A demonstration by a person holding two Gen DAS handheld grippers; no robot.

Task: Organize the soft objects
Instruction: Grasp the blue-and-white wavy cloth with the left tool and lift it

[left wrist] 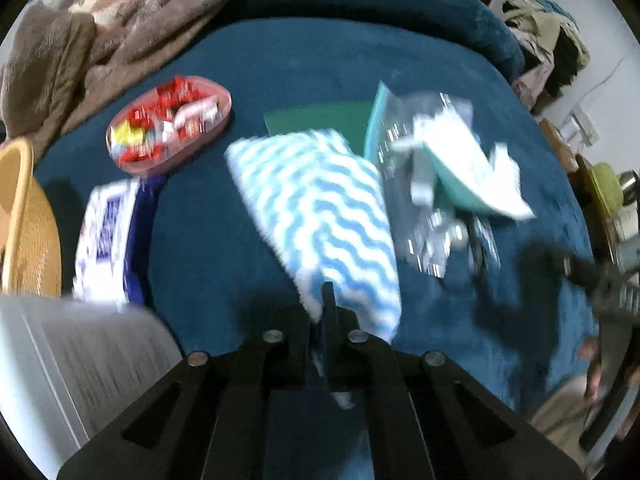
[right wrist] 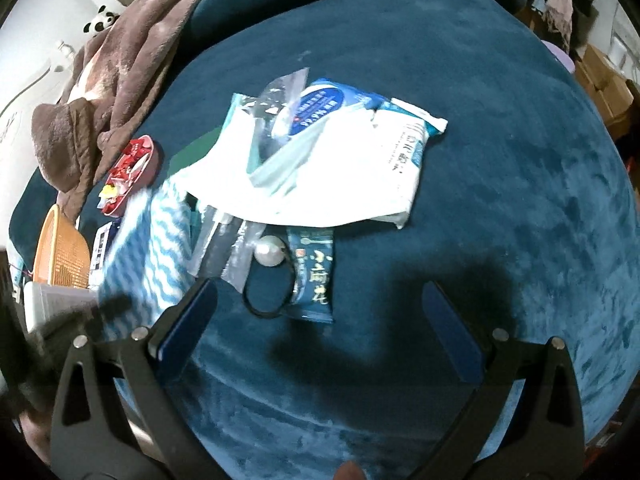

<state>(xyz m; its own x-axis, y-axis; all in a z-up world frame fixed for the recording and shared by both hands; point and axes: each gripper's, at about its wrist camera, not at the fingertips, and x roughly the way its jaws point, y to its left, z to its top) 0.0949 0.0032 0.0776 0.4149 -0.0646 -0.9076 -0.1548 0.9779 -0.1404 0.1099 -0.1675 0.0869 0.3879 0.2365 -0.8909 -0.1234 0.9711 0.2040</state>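
My left gripper (left wrist: 326, 304) is shut on a corner of a blue-and-white wavy striped cloth (left wrist: 316, 208), which hangs lifted above the dark blue plush surface (left wrist: 224, 248). The cloth also shows in the right wrist view (right wrist: 148, 248) at the left. My right gripper (right wrist: 320, 300) is open and empty, just short of a black hair tie with a pearl (right wrist: 269, 258) and a small dark blue packet (right wrist: 314, 276). Beyond lie white wet-wipe packs (right wrist: 400, 152), a clear plastic bag (right wrist: 280, 112) and a face mask (right wrist: 284, 172).
A pink tray of red sweets (left wrist: 168, 124) and a white-and-blue box (left wrist: 108, 240) lie at the left. An orange woven basket (left wrist: 24, 220) and a white bin (left wrist: 60, 364) stand at the left edge. A brown blanket (left wrist: 120, 20) is heaped at the back.
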